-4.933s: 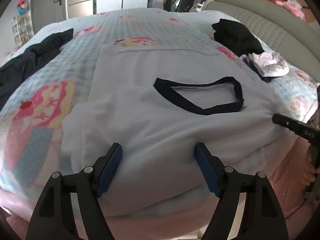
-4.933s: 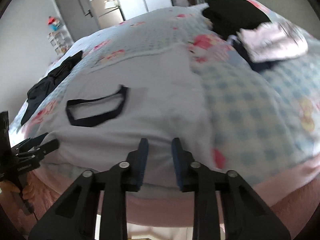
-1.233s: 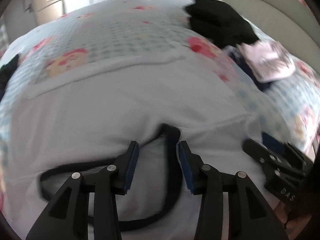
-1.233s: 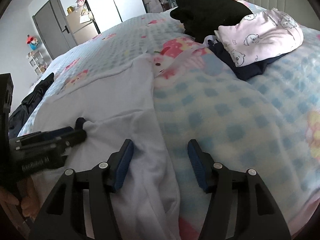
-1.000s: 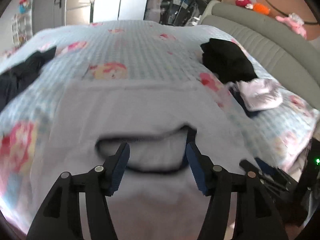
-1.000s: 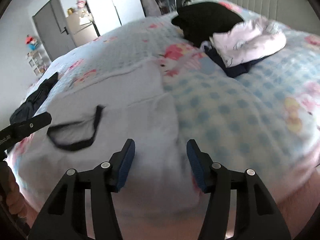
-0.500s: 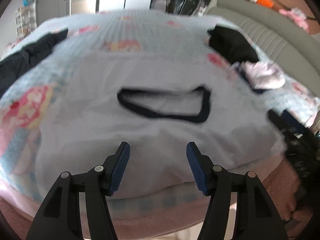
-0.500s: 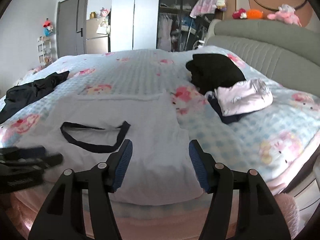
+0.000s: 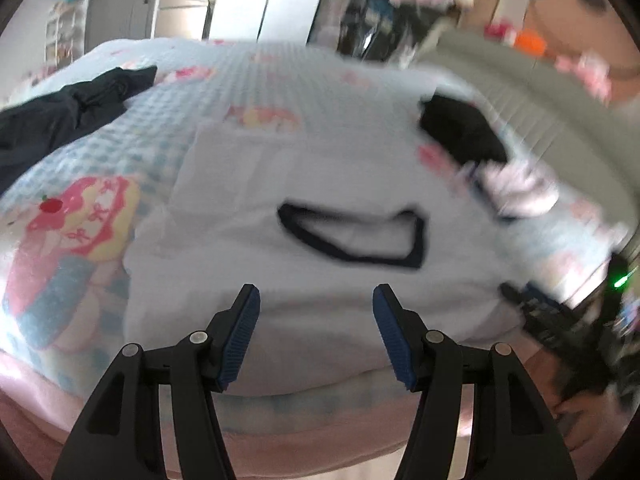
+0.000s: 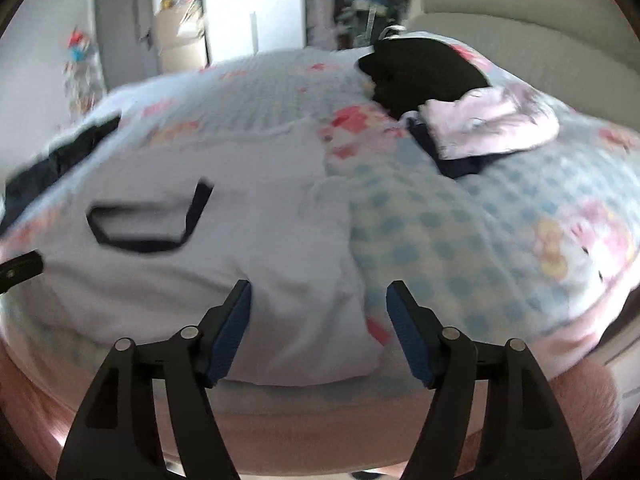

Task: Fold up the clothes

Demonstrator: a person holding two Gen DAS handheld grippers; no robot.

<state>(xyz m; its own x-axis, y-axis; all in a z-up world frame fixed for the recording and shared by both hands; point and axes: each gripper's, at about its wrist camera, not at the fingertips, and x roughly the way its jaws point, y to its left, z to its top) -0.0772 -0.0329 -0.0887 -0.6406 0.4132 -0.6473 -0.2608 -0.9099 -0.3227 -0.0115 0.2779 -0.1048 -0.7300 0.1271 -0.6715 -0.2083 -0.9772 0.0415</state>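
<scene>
Here we see the white T-shirt (image 9: 304, 184) lying on the near part of the bed (image 9: 208, 92), its dark collar (image 9: 352, 236) facing up and its near edge hanging slightly over the bed's front. In the right wrist view the same shirt (image 10: 224, 248) fills the left half of the frame, with its right side bunched into a fold beside the checked bedspread (image 10: 460, 240).

Our left hand-held gripper (image 9: 316, 336) hovers at the shirt's near edge, its blue pads spread wide and holding nothing. Our right hand-held gripper (image 10: 319, 334) hangs just short of the shirt's near right corner, equally released, with cloth showing between the pads but not pinched.

To the far right a black garment (image 10: 420, 68) sits beside a folded pink-and-white piece (image 10: 492, 124) that rests on something navy. At the far left another dark garment (image 9: 68, 116) lies crumpled on the bedspread. A grey padded headboard (image 10: 540, 28) runs along the right side. Both views are blurred, so finer detail is lost.
</scene>
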